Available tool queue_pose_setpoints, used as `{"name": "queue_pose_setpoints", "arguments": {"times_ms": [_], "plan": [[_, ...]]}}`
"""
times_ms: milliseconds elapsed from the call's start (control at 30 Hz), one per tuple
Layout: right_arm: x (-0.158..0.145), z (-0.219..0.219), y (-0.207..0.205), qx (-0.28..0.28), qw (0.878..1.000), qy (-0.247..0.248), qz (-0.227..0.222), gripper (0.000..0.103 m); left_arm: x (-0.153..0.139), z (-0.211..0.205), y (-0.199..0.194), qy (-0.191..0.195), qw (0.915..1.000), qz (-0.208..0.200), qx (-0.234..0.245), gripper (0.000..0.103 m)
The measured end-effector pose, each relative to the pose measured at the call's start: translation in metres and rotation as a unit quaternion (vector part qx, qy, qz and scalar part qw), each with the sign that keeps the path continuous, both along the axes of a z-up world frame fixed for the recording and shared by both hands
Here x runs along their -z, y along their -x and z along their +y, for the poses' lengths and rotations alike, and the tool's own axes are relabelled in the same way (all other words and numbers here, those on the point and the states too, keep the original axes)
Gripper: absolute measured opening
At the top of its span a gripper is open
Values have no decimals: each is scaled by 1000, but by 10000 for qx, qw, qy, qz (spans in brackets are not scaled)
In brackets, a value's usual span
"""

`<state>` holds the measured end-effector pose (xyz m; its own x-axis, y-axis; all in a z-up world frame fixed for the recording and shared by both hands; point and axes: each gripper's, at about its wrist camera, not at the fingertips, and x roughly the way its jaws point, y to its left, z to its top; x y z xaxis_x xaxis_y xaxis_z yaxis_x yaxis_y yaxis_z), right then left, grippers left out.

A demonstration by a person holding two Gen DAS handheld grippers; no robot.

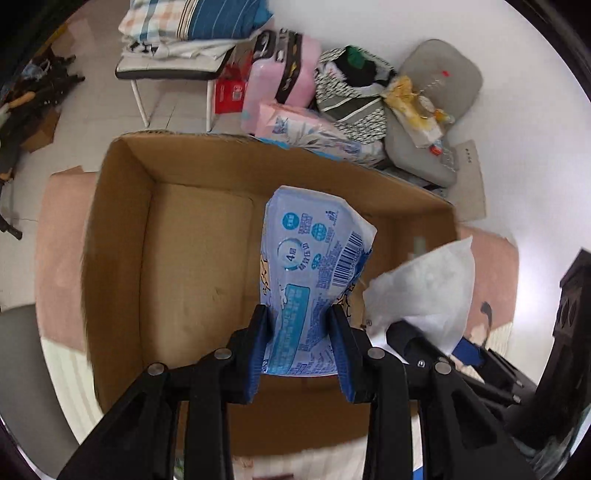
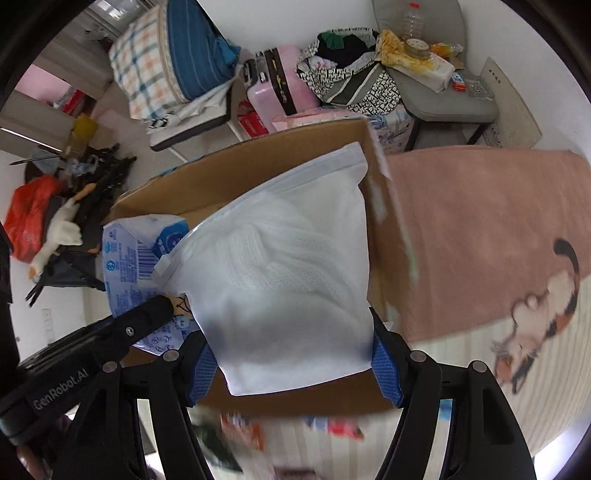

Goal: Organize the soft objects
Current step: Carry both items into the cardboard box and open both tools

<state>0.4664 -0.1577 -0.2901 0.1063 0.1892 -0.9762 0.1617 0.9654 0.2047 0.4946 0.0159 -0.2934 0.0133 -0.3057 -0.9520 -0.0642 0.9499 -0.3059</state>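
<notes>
An open cardboard box [image 1: 122, 236] sits on a bed. My left gripper [image 1: 300, 325] is shut on a blue printed tissue pack [image 1: 314, 258] and holds it over the box's inside. My right gripper [image 2: 291, 354] is shut on a white zip bag of white knit fabric [image 2: 288, 266], held over the box's right part [image 2: 258, 166]. The white bag also shows at the right of the left wrist view [image 1: 428, 288]. The blue pack shows at the left of the right wrist view [image 2: 133, 258], with the left gripper's finger [image 2: 147, 317] on it.
A pink blanket [image 2: 480, 229] with a cat print lies on the bed right of the box. Behind the box stand a chair piled with bedding [image 1: 184, 33], a pink suitcase [image 1: 280, 74], a patterned bag [image 1: 351, 92] and a grey cushioned chair [image 1: 436, 96]. Clutter lies on the floor at left [image 2: 48, 221].
</notes>
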Motion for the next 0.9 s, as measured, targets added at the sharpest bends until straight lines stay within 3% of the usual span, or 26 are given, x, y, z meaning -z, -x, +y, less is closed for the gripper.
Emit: {"name": "queue_pose_setpoints", "arguments": {"times_ms": [133, 333, 567, 733, 867, 900], "plan": [[42, 9, -36, -29, 9997, 17, 224, 73, 41, 4, -27, 139, 9993, 323, 105, 30], [91, 15, -60, -129, 9986, 101, 507, 73, 78, 0, -32, 264, 9972, 662, 230, 30], [120, 8, -66, 13, 9986, 182, 501, 75, 92, 1, -34, 415, 9952, 872, 180, 34], [120, 14, -66, -185, 9988, 289, 339, 86, 77, -6, -33, -32, 9961, 710, 522, 36], [102, 21, -62, -362, 9980, 505, 150, 92, 42, -11, -28, -427, 9951, 276, 845, 76], [96, 22, -60, -376, 9979, 513, 135, 96, 35, -11, -25, -470, 9948, 205, 883, 82]]}}
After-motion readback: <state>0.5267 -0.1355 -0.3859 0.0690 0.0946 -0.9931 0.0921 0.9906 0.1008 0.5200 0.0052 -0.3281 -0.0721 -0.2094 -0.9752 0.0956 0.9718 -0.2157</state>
